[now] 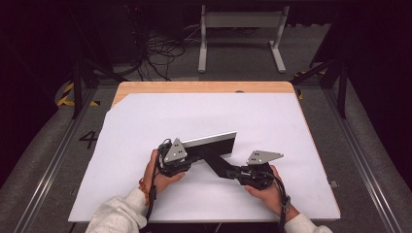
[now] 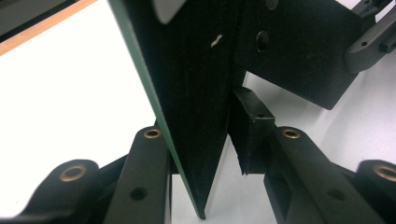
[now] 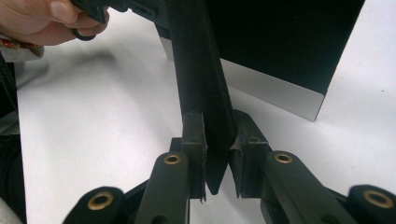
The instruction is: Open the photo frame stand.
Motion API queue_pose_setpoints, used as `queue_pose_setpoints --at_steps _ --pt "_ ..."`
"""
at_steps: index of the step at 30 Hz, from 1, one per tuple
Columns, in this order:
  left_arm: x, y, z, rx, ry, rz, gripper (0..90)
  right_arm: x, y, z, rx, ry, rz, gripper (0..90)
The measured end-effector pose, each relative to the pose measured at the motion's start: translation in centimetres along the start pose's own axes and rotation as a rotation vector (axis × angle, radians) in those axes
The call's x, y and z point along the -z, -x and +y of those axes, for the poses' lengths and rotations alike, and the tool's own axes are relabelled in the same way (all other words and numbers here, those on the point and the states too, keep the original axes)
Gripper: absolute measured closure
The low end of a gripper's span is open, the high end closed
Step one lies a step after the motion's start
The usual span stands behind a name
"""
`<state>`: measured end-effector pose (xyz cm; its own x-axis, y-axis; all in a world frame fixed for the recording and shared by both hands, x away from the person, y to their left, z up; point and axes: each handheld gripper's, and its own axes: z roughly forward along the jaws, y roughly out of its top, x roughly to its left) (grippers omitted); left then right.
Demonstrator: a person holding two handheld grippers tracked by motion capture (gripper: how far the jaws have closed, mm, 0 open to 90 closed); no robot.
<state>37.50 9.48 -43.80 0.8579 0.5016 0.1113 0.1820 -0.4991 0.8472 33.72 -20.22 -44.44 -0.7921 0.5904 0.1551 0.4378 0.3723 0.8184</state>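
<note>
A dark flat panel (image 1: pixel 210 144) with a silver strip along one long side stands on edge on the white sheet. A black plate (image 1: pixel 219 163) runs from it toward the right. My left gripper (image 1: pixel 187 162) is shut on the panel's left end; in the left gripper view the panel (image 2: pixel 196 116), green at its edge, sits between the pads (image 2: pixel 252 135). My right gripper (image 1: pixel 236 172) is shut on the black plate's near end. The right gripper view shows both pads (image 3: pixel 194 140) pressing the plate (image 3: pixel 205 84), with the panel (image 3: pixel 280 42) behind.
A white sheet (image 1: pixel 145 126) covers most of the wooden table (image 1: pixel 204 87), with bare room around the panel. Beyond the far edge lie floor cables (image 1: pixel 163 53) and a white metal frame (image 1: pixel 240 22). The person's left hand (image 3: pixel 42 21) shows in the right gripper view.
</note>
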Motion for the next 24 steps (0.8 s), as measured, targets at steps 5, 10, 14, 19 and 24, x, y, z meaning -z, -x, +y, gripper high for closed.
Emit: queue_pose_setpoints --at_steps 5,10,14,19,24 --pt "0.5 -0.5 -0.3 0.025 0.041 -0.062 70.9 0.0 -0.1 -0.2 0.004 -0.014 -0.003 77.6" --pt "1.5 -0.5 -0.3 0.021 0.074 -0.063 70.7 0.0 -0.3 -0.3 0.016 -0.031 -0.012 77.7" --pt "2.4 -0.7 -0.3 0.020 0.100 -0.071 70.9 0.0 -0.3 -0.3 0.012 -0.035 -0.014 77.8" --pt "2.8 -0.5 -0.2 0.007 0.107 -0.074 73.7 0.1 -0.4 -0.4 0.012 -0.047 -0.014 78.4" --pt "2.8 -0.6 -0.2 0.012 0.108 -0.084 75.1 0.2 -0.3 -0.4 0.013 -0.047 -0.003 79.1"
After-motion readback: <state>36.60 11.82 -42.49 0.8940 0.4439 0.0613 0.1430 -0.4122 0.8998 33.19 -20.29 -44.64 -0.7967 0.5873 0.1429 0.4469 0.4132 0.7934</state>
